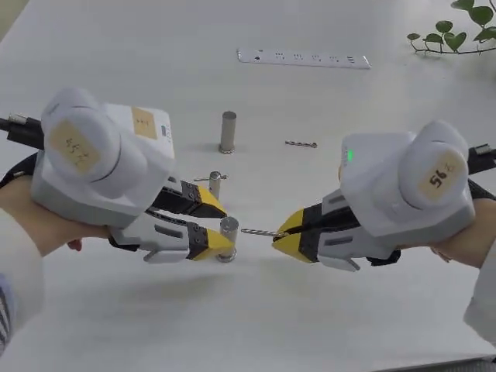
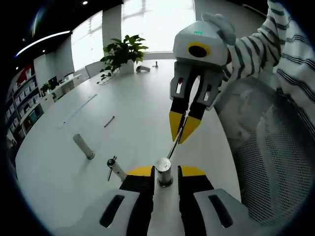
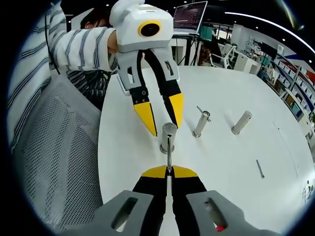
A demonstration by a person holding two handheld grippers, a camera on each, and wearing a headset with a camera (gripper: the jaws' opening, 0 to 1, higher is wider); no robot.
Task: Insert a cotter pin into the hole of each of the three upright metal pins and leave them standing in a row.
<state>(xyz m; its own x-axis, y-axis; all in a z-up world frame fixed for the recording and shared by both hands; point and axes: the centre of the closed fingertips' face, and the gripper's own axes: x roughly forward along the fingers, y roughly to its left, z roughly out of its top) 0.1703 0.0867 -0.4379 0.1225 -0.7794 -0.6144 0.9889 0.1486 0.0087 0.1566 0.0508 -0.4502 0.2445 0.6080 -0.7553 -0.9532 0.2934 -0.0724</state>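
Centrally on the white table (image 1: 116,62): three upright metal pins, one behind the other from the person outward. Near pin (image 1: 229,232), standing on its flanged base, sits between the yellow-tipped fingers (image 2: 140,172) of the left gripper (image 1: 219,226); these fingers are narrowly parted, one on each side of the pin, with a thin gap showing on both sides in the left gripper view, so contact is not evident. Right gripper (image 1: 280,234), opposite and pointing at the left one, has its fingers (image 3: 157,172) pinched together on a cotter pin (image 1: 260,232), held level, with its free end at the upper part of the near pin; whether it has entered the hole cannot be told. Middle pin (image 1: 215,186), just behind the near pin, carries a second cotter pin (image 1: 203,179) crosswise through its top. Far pin (image 1: 228,132), taller in the head view, stands farther back and apart from the other two, with nothing through it. Loose cotter pin (image 1: 301,144) lies flat on the table to the right of the far pin. Power strip (image 1: 302,58), white, lies along the far side. Plant (image 1: 457,35), green-leaved, at the far right corner.
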